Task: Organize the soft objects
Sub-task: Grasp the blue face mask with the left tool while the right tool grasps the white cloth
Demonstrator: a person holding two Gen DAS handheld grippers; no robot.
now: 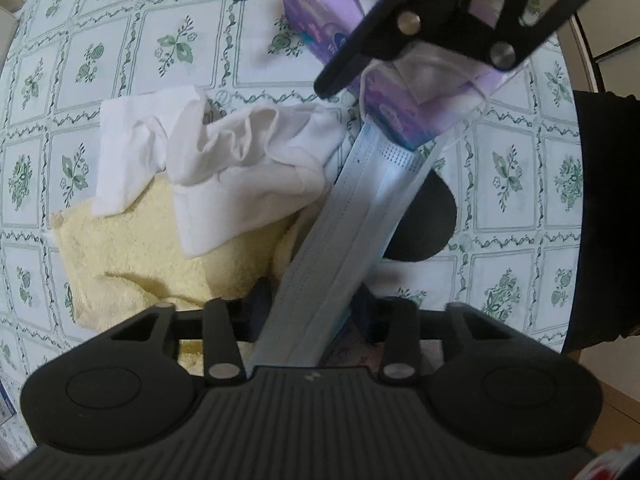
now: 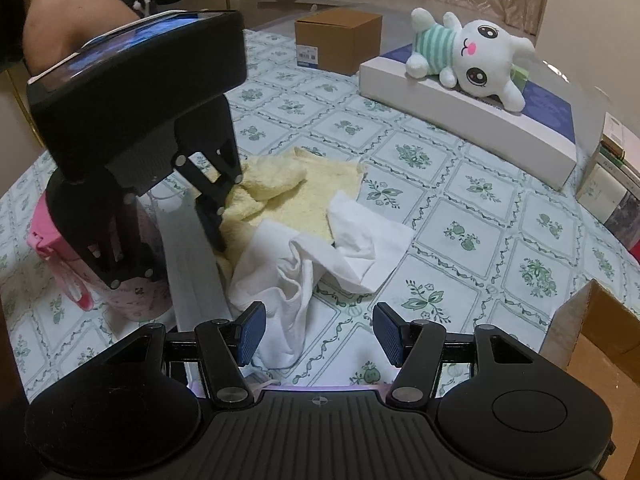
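My left gripper [image 1: 310, 316] is shut on a stack of light blue face masks [image 1: 352, 216], held above the table; it also shows in the right wrist view [image 2: 192, 256]. A yellow towel [image 1: 160, 248] lies under a crumpled white cloth [image 1: 240, 148]; both show in the right wrist view, towel [image 2: 312, 192] and cloth [image 2: 304, 264]. My right gripper [image 2: 318, 332] is open and empty, above the white cloth's near edge. In the left wrist view it [image 1: 400, 36] hangs over a purple tissue pack [image 1: 320, 12]. A white plush bunny [image 2: 472, 56] lies on a white box [image 2: 460, 108].
A brown carton [image 2: 338, 40] stands at the far side. A pink bag [image 2: 80, 280] sits behind my left gripper. An open cardboard box [image 2: 592, 328] is at the right edge. Small boxes [image 2: 612, 184] stand at far right. A dark oval object [image 1: 424, 224] lies under the masks.
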